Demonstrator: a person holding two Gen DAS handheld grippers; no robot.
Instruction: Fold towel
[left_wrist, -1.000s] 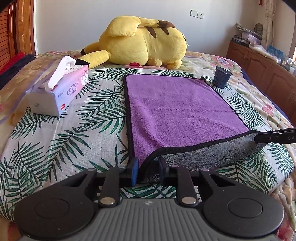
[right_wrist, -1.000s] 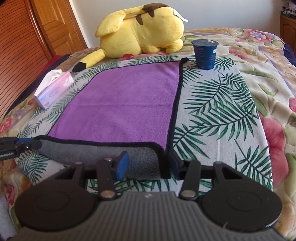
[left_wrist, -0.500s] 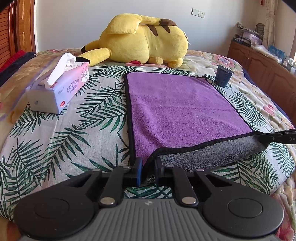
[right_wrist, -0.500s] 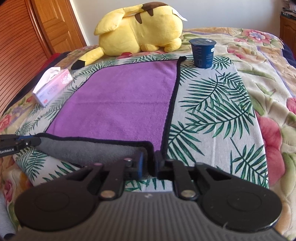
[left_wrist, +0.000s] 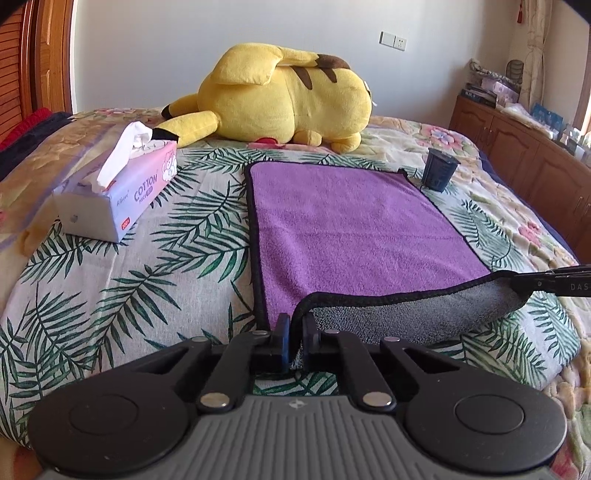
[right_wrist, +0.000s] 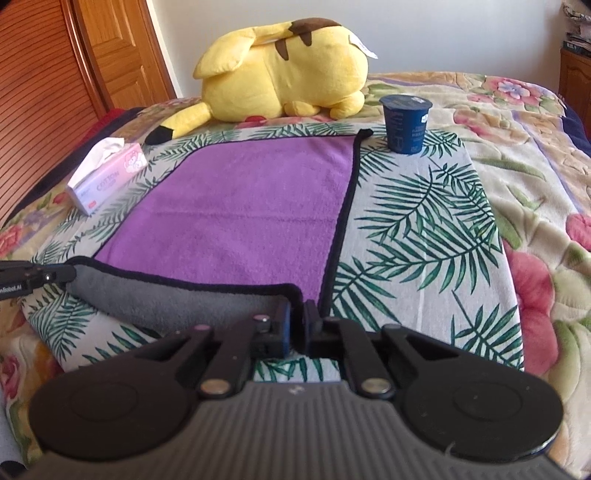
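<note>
**Both grippers pinched the towel's near corners**

The purple towel (left_wrist: 351, 229) lay flat on the leaf-print cloth (left_wrist: 110, 280) covering the bed, its near edge lifted and curled so the grey underside (right_wrist: 177, 295) showed. The left gripper (left_wrist: 296, 328) was clamped on the near left corner, its fingers pressed together on the black hem. The right gripper (right_wrist: 297, 317) was clamped likewise on the near right corner. Beyond the towel rested a yellow plush toy (left_wrist: 284, 99); a tissue box (left_wrist: 118, 192) sat to the left, and a dark cup (right_wrist: 405, 123) stood just beside the far right corner.
</note>
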